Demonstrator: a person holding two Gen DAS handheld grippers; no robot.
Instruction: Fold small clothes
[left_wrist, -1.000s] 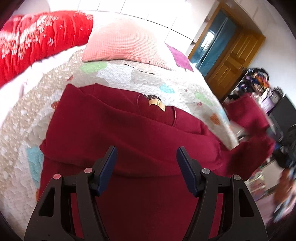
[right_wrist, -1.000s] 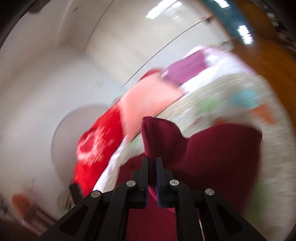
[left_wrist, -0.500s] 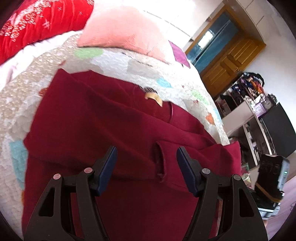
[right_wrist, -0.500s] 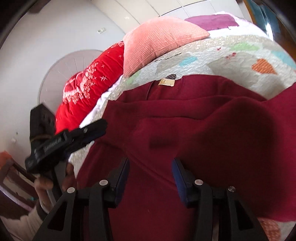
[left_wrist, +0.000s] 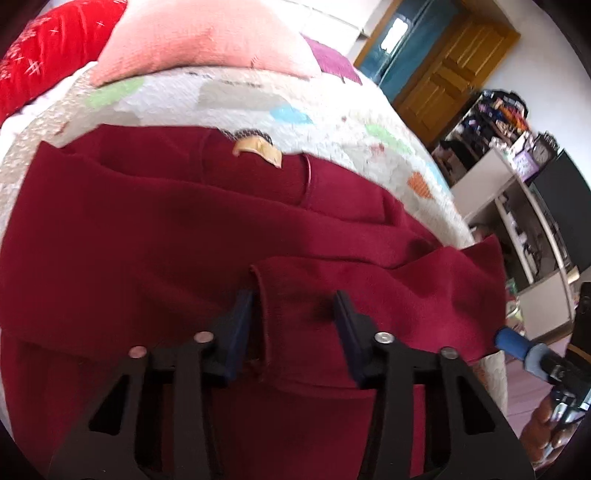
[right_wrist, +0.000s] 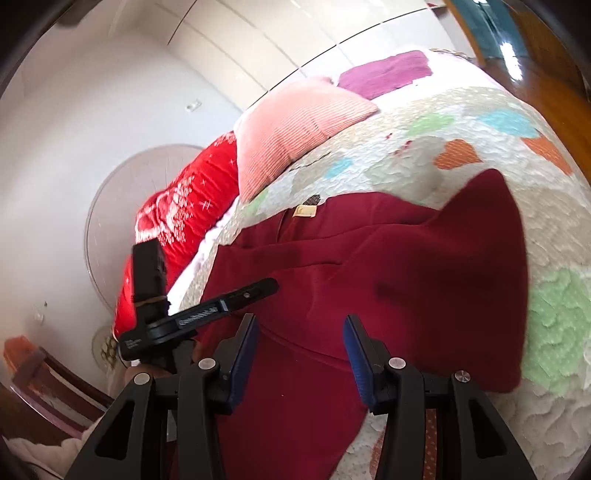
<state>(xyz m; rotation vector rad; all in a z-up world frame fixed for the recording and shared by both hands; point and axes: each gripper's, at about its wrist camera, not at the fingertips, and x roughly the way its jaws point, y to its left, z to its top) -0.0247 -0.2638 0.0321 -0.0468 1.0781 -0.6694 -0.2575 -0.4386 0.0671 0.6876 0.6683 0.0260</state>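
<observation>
One dark red garment (left_wrist: 155, 236) lies flat on the patchwork quilt (left_wrist: 236, 99), sleeve cuff (left_wrist: 295, 288) folded across its near middle. Left gripper (left_wrist: 293, 321) jaws are closing around that cuff, contact uncertain. Right gripper (right_wrist: 301, 349) hovers unclamped above the garment. Far side: one pink cushion (right_wrist: 291, 129), one red blanket (right_wrist: 184, 199).

Maroon sweater (left_wrist: 147, 236) — quilt (left_wrist: 332, 122) white, seemingly pastel-patched; pink pillow (left_wrist: 199, 40).

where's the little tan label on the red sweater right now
The tan label sits at the neckline of the maroon sweater, upper centre in the left wrist view, on the edge nearest the pink pillow.
</observation>
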